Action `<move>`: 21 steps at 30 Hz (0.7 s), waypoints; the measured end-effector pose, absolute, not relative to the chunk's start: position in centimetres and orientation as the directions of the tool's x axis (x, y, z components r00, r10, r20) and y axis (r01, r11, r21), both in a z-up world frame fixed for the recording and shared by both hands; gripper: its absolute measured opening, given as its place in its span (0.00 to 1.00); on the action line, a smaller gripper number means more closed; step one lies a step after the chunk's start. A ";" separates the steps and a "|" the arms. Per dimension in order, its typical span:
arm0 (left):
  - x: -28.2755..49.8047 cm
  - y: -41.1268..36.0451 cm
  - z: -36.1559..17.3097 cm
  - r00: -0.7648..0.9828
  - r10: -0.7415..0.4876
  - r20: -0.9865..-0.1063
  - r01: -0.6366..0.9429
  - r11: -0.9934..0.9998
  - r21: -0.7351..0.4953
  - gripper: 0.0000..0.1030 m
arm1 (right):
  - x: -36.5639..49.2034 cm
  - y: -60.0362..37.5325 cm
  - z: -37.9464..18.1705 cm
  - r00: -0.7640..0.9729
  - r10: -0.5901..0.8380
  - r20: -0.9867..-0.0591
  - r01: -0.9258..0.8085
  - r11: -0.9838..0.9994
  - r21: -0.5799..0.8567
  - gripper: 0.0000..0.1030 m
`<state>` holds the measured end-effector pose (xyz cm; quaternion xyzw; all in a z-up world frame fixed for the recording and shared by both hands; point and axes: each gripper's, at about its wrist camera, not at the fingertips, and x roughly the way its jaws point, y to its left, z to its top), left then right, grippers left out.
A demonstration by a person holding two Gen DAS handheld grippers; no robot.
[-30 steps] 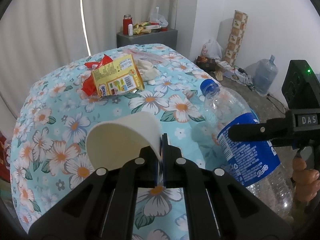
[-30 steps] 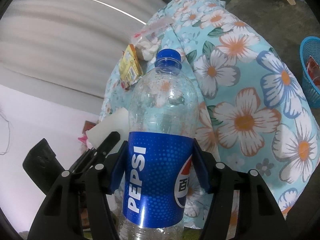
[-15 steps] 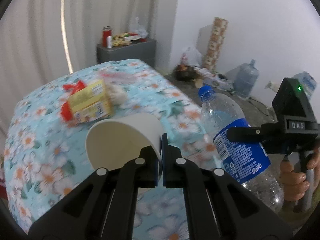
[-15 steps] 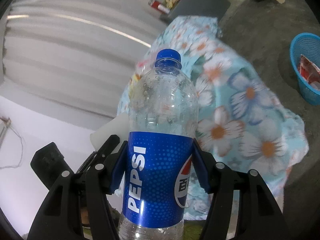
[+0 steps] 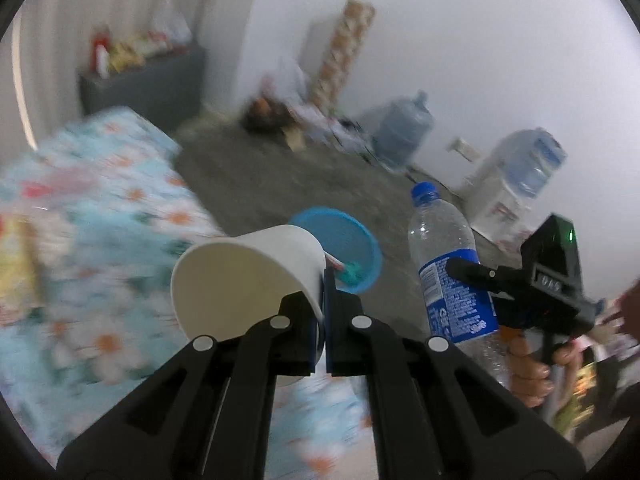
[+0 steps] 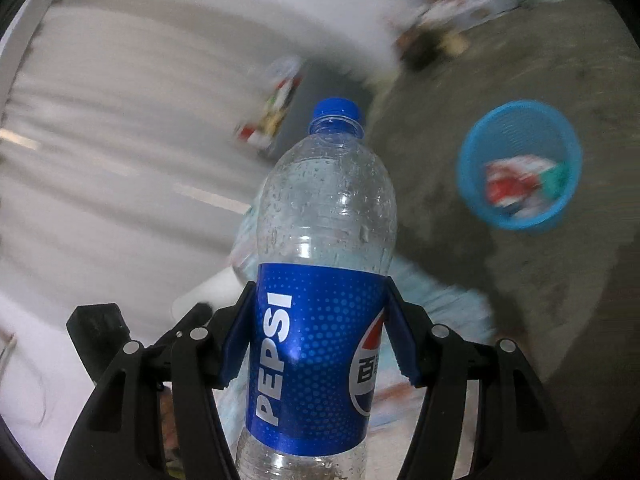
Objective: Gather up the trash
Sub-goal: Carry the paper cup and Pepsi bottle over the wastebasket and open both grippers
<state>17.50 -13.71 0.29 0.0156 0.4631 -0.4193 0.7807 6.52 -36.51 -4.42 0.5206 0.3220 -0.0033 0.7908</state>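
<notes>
Both views have swung off the floral bed w/ the scattered wrappers and round to the floor: the blue basket (image 6: 520, 164), only at the frame edge half a sec ago, now sits in full at 2 o'clock in the right wrist view, and peeks out behind the cup in the left one. Judgement: pickup is done, both items are en route to the bin, drop comes next.

Left gripper (image 5: 324, 280) is clamped on the wall of the paper cup (image 5: 244, 276), pads nearly touching w/ just the cup's side between them. Cup is white, empty, tipped on its side, mouth facing the camera at approx 9 o'clock of the fingertips.

Right gripper (image 6: 316, 320) is clenched on the Pepsi bottle (image 6: 320, 280) at the blue label. Bottle is clear, empty apart from droplets inside, blue cap on, pointing to 12 o'clock.

Basket already holds red/white and green scraps. Background is motion-blurred.
</notes>
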 end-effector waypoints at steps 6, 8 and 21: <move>22.1 -22.1 -4.7 -0.001 -0.590 -0.808 0.614 0.637 -0.466 0.01 | 2.8 -42.2 -7.5 0.803 0.177 -0.569 0.479 0.378 0.792 0.57; 23.7 -25.5 -7.4 -0.081 -0.558 -0.826 0.574 0.651 -0.497 0.01 | 2.2 -43.7 -9.1 0.801 0.160 -0.577 0.507 0.333 0.795 0.57; 29.1 -41.4 -25.3 -0.322 -0.281 -0.904 0.476 0.777 -0.411 0.25 | 2.4 -48.2 -16.5 0.746 0.149 -0.649 0.618 0.207 0.758 0.58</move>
